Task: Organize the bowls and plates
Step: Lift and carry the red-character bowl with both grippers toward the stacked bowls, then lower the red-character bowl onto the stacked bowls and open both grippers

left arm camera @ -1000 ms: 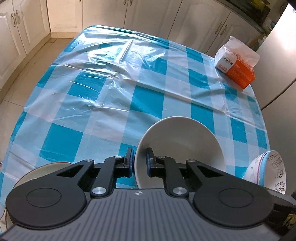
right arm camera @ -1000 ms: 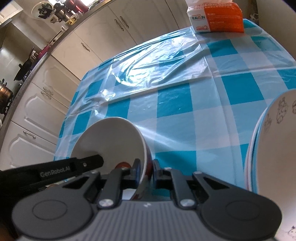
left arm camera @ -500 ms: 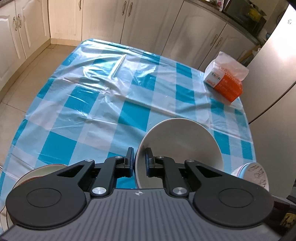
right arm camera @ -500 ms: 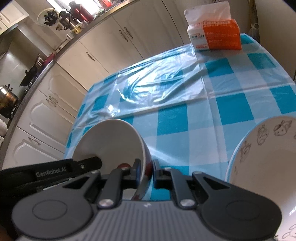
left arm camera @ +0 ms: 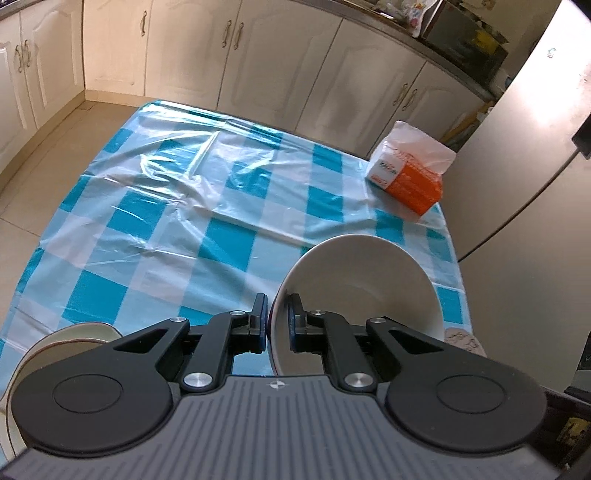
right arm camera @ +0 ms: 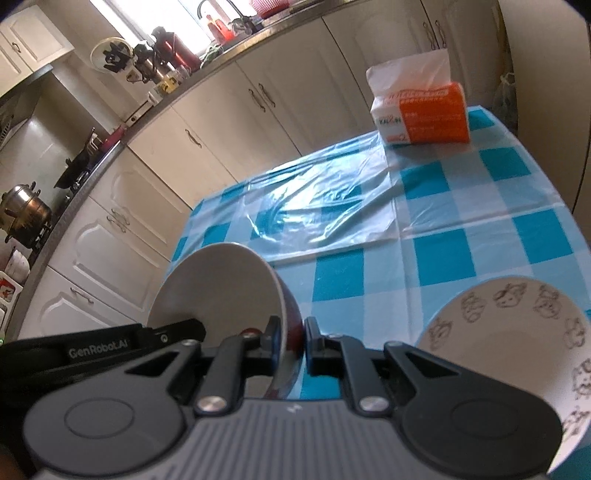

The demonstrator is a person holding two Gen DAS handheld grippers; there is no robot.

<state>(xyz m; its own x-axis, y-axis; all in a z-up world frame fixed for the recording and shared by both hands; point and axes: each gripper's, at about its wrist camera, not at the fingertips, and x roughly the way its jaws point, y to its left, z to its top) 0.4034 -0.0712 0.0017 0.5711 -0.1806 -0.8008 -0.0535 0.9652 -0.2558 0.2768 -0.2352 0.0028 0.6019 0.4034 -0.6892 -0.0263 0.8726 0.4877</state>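
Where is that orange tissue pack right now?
The orange tissue pack sits at the table's far right corner in both views, beside the tall grey fridge, beyond the held bowls.

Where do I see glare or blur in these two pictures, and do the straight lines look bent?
Left wrist view: glare streaks on the wrinkled plastic tablecloth; cabinet doors curve from fisheye distortion; a bright patch on the refrigerator.
Right wrist view: the window is overexposed; the tablecloth sheen is softer; the patterned bowl looks slightly blurred; the countertop bows strongly.
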